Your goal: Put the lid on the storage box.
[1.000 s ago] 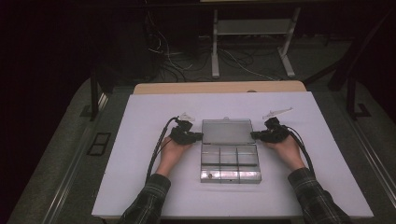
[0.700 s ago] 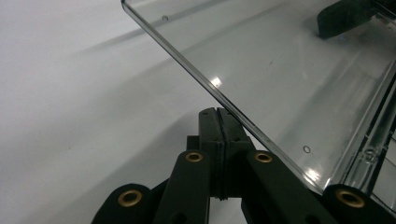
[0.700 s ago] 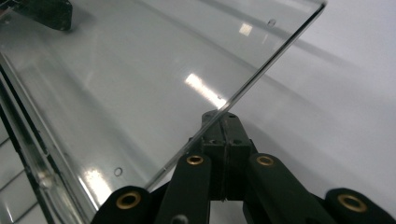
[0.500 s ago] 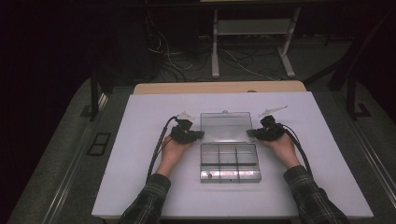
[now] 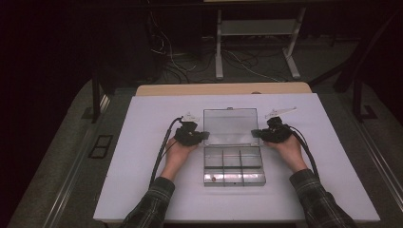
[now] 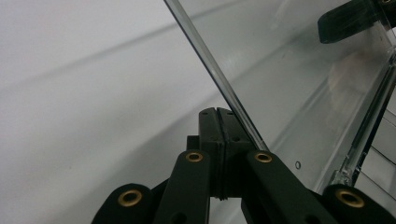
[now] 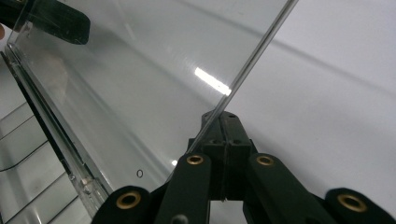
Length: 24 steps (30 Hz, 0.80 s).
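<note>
A clear plastic compartment box [image 5: 233,167] lies in the middle of the white table, its clear lid [image 5: 230,126] swung up and leaning back. My left gripper [image 5: 205,137] is shut, its tips against the lid's left side edge. My right gripper [image 5: 253,134] is shut too, against the right side edge. In the left gripper view the closed jaws [image 6: 218,113] meet the edge of the lid [image 6: 289,70], with nothing between them. The right gripper view has the same: closed jaws [image 7: 223,115] at the edge of the lid [image 7: 140,79]. A small reddish bit [image 5: 215,179] sits in a front compartment.
The white table top [image 5: 142,118] has free room left, right and behind the box. A wooden strip [image 5: 223,89] runs along its far edge. Cables and a metal stand [image 5: 256,28] are on the dark floor beyond.
The lid has swung further up and back from the box. Both grippers stayed at its side edges, and the right hand shifted slightly.
</note>
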Tool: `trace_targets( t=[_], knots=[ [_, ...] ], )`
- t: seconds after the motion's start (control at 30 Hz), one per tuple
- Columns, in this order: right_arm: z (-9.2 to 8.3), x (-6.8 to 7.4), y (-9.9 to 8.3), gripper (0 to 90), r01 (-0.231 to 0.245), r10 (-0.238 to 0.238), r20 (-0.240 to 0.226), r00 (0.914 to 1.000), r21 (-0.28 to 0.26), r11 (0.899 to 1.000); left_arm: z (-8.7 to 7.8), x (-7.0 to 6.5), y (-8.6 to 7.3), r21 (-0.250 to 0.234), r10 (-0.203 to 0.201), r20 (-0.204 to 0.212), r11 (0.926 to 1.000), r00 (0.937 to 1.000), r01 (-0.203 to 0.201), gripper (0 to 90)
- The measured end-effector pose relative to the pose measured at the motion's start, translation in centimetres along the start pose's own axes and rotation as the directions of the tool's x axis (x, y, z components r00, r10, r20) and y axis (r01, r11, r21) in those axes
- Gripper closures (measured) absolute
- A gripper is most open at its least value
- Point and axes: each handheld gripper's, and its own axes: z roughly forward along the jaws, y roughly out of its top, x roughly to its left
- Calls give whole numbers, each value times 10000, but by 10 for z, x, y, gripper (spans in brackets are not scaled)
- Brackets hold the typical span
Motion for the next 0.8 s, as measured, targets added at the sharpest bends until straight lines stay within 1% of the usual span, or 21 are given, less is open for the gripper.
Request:
trace_targets(
  t=[0.2, 0.3, 0.4, 0.43, 0.6, 0.8],
  knots=[
    [-2, 1, 1, 894, 50, -49, 17, 10000, -184, 9998, -2, 1, 1, -174, 31, -34, 9998, 10000, -32, 889],
    [-4, 1, 2, 894, 37, -38, -26, 10000, -376, 9993, -4, 1, 2, -373, -130, 116, 9992, 9998, 134, 889],
    [-7, 2, 4, 894, 21, -27, -111, 9999, -575, 9983, -6, 1, 3, -481, -101, 137, 9988, 9999, 108, 889],
    [-8, 2, 4, 894, 59, -68, -126, 9999, -642, 9979, -6, 1, 4, -534, -160, 146, 9984, 9998, 167, 889],
    [-11, 3, 5, 894, 33, -44, -136, 9999, -799, 9968, -9, 0, 6, -687, -138, 180, 9975, 9997, 150, 889],
    [-17, 5, 8, 893, 154, -177, -190, 9997, -1118, 9936, -15, -2, 10, -937, -87, 211, 9955, 9997, 106, 889]
  ],
)
